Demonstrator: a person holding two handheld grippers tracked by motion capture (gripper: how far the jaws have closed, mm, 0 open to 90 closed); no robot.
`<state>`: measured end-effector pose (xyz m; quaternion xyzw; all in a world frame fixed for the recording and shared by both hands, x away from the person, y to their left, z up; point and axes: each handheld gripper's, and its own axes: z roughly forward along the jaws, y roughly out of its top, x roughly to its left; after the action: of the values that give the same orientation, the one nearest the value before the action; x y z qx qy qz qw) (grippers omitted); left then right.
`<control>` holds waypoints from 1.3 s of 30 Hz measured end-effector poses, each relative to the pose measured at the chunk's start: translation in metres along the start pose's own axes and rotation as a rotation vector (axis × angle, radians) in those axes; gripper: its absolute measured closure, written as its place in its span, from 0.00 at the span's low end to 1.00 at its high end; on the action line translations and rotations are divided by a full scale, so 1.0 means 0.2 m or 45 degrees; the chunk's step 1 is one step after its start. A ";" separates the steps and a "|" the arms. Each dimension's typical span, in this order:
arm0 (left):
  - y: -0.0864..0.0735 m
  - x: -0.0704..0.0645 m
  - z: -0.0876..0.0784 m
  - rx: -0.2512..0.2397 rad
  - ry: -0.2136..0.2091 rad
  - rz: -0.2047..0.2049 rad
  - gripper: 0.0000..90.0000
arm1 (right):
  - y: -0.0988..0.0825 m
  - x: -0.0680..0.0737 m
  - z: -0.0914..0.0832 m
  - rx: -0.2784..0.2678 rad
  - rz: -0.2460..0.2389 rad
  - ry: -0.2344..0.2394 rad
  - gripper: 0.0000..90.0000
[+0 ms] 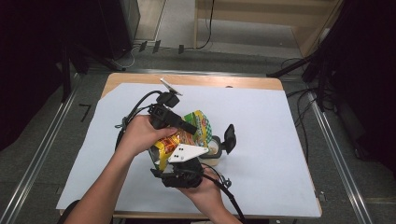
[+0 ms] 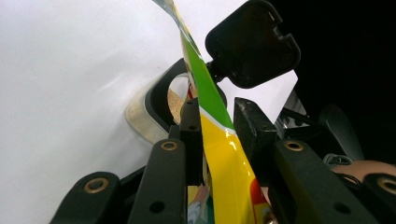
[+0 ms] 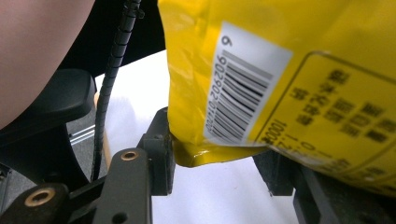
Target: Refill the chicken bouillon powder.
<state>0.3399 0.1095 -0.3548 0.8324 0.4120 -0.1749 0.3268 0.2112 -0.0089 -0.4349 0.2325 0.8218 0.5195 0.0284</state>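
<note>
Bag: crinkly yellow-and-green foil snack bag (image 1: 183, 135), held up above the white paper sheet (image 1: 261, 126) near the table's middle, between both grippers.
Bag, underside: barcode label and a sealed bottom edge show in the right gripper view (image 3: 243, 107).
Left gripper (image 2: 215, 135): jaws nearly together, pinching the bag's thin upper edge; the foil stands on edge between the pads.
Right gripper (image 3: 215, 163): jaws partway apart, clamped on the bag's lower corner.
Nearby: round clear jar with a tan rim (image 1: 214, 150) on the sheet, just beside the bag, with its black hinged lid (image 1: 229, 136) open.
Risk: the foil looks slick, and a thin edge pinch could slip if the hands pull apart.
Risk: tilting the bag too far off the jar mouth would probably spill its contents onto the sheet.
</note>
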 end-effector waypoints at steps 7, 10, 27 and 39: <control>0.02 0.01 0.00 0.017 -0.012 -0.011 0.83 | 0.01 0.00 -0.01 -0.010 0.007 -0.001 0.61; 0.05 0.01 0.02 0.038 -0.004 -0.016 0.83 | 0.02 -0.01 -0.01 -0.012 0.016 -0.003 0.61; 0.07 0.01 0.02 0.044 -0.011 -0.003 0.82 | 0.02 -0.02 -0.02 -0.023 0.013 -0.029 0.61; 0.06 -0.02 0.00 0.028 -0.006 0.012 0.79 | 0.01 -0.02 -0.03 -0.055 0.040 -0.013 0.62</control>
<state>0.3470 0.1009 -0.3481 0.8375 0.4052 -0.1799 0.3194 0.2147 -0.0149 -0.4313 0.2473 0.8066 0.5361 0.0295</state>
